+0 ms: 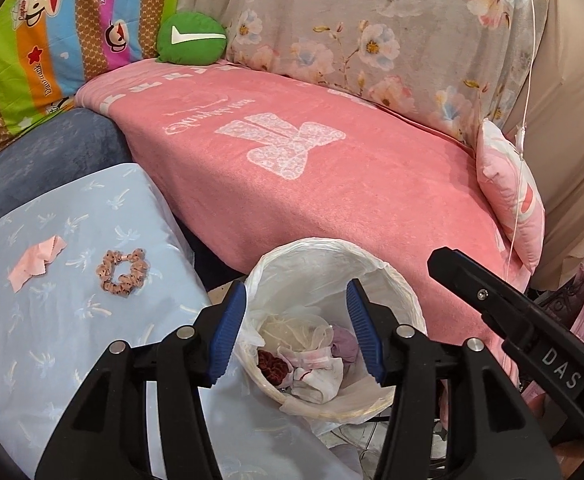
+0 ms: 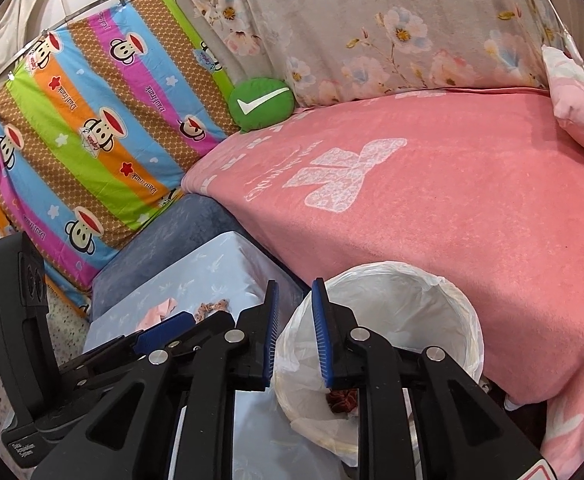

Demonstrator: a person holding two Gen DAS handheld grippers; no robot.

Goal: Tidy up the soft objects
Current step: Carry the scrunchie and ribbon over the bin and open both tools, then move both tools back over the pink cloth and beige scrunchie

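Note:
A round basket lined with a white plastic bag stands between the pink bed and a light blue cushion. Inside lie a dark red scrunchie, white-and-pink cloths and a purple cloth. My left gripper hovers open over the basket with nothing between its blue pads. On the cushion rest a pink cloth and a brown dotted scrunchie. My right gripper is at the basket's left rim, jaws narrowly apart and empty. The red scrunchie peeks out below its finger.
A pink blanket covers the bed behind the basket. A green check-mark pillow, a striped monkey-print cushion, a floral cover and a small pink pillow border it. A thin white cord hangs at right.

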